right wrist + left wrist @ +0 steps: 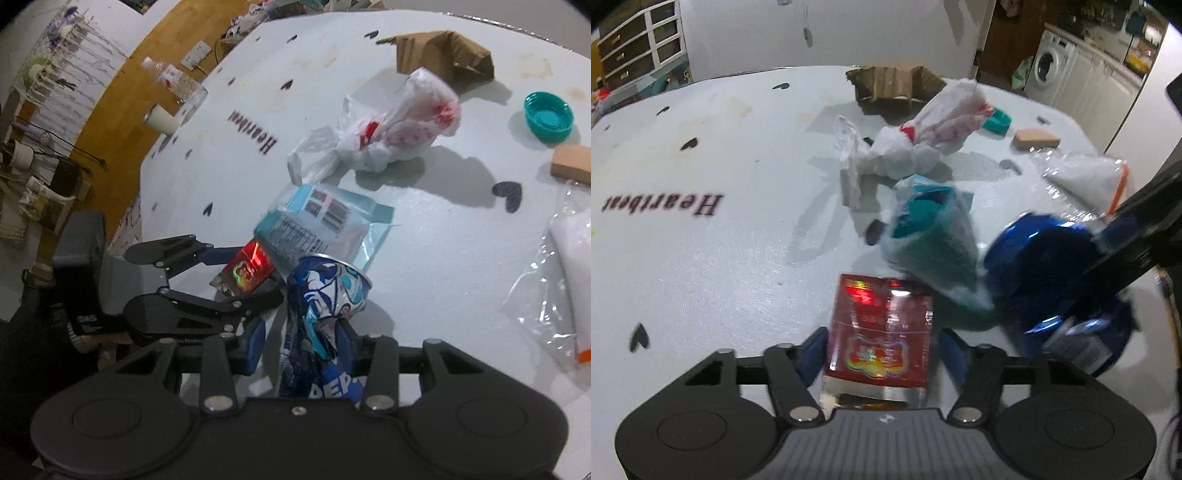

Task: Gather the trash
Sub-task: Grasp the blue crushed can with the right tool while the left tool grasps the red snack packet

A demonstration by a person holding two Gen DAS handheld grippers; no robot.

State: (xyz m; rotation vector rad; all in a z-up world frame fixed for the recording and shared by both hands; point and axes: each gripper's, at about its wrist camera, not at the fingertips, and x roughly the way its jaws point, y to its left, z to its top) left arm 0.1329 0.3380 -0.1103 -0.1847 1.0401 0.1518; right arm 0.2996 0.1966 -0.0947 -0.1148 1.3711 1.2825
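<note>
My left jaws (881,354) sit about half open around the red foil sachet (882,332), one blue pad on each side of it; I cannot tell whether the pads actually press on it. The sachet lies flat on the white worktop (701,258), running straight out from between my left jaws. My right jaws (303,350) are closed on the crushed blue can (325,302), which stands up between the pads with its rim pointing away from me. Just beyond the can and the sachet lies a teal and clear packet (325,225), its near edge touching both. Further out from my jaws sits a knotted white plastic bag (399,129) with red print, and past that a torn brown paper bag (443,55). Off to the right of my right jaws I see a teal lid (549,116), a tan block (572,162) and a clear bag with white contents (569,266).
</note>
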